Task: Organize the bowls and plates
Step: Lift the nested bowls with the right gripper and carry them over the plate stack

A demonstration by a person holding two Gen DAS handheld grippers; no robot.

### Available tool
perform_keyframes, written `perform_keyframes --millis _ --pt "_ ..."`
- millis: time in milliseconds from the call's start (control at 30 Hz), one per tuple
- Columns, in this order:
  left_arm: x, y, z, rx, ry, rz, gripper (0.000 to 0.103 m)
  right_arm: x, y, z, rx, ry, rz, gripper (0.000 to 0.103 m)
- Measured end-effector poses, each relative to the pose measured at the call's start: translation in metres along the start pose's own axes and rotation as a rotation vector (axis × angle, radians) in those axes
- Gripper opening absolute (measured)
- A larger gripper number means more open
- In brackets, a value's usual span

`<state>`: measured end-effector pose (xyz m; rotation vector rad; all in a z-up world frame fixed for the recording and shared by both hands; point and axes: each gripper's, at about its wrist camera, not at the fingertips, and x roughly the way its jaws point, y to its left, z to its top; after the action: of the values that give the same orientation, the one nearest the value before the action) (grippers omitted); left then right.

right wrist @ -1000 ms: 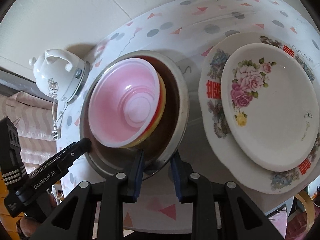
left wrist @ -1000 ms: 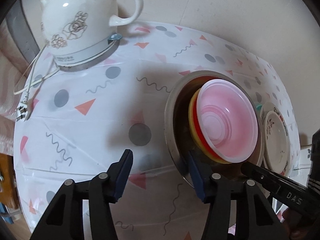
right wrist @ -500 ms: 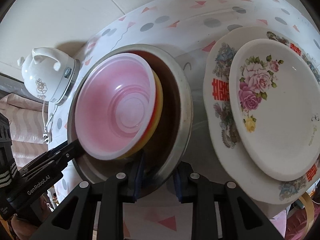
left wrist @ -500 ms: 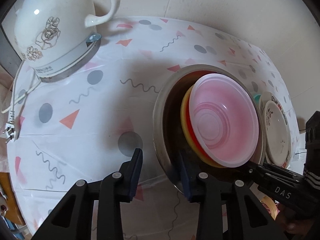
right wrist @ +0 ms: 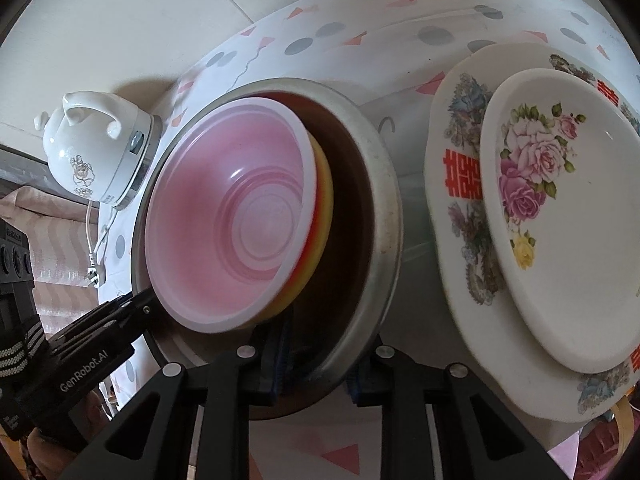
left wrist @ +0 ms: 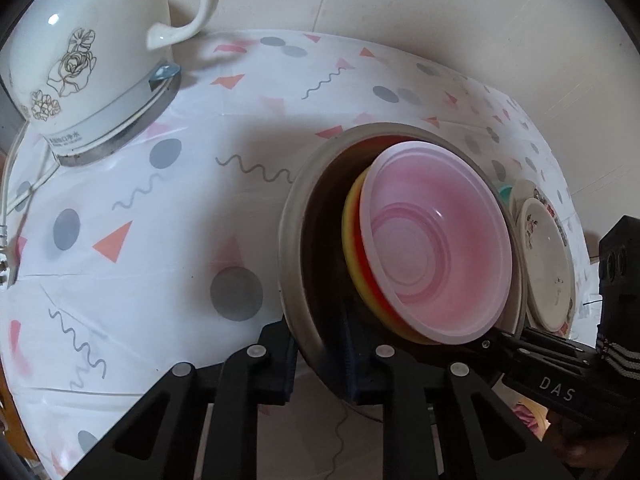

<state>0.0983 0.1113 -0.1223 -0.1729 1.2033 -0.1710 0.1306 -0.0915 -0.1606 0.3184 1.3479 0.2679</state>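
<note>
Both grippers, left gripper (left wrist: 320, 354) and right gripper (right wrist: 320, 364), were closing astride the metal basin (left wrist: 290, 240) rim, pink bowl (left wrist: 436, 252) nested inside

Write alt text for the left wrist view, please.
The left gripper is closing its jaws on the near rim of a metal basin holding nested pink, red and yellow bowls. A white kettle stands far left on the patterned tablecloth.

We look steeply down from both wrists, close over the counter (left wrist: 168, 216); both views share the metal basin (left wrist: 296, 216) and kettle (right wrist: 100, 152).
</note>
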Motion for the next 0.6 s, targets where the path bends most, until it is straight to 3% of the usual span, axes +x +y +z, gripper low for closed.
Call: perform_keyframes --millis 600 --pt "-0.008 0.000 -0.013 -0.010 -0.038 0.002 0.019 -0.016 -0.014 -0.018 -0.020 -0.032 0.047 0.019"
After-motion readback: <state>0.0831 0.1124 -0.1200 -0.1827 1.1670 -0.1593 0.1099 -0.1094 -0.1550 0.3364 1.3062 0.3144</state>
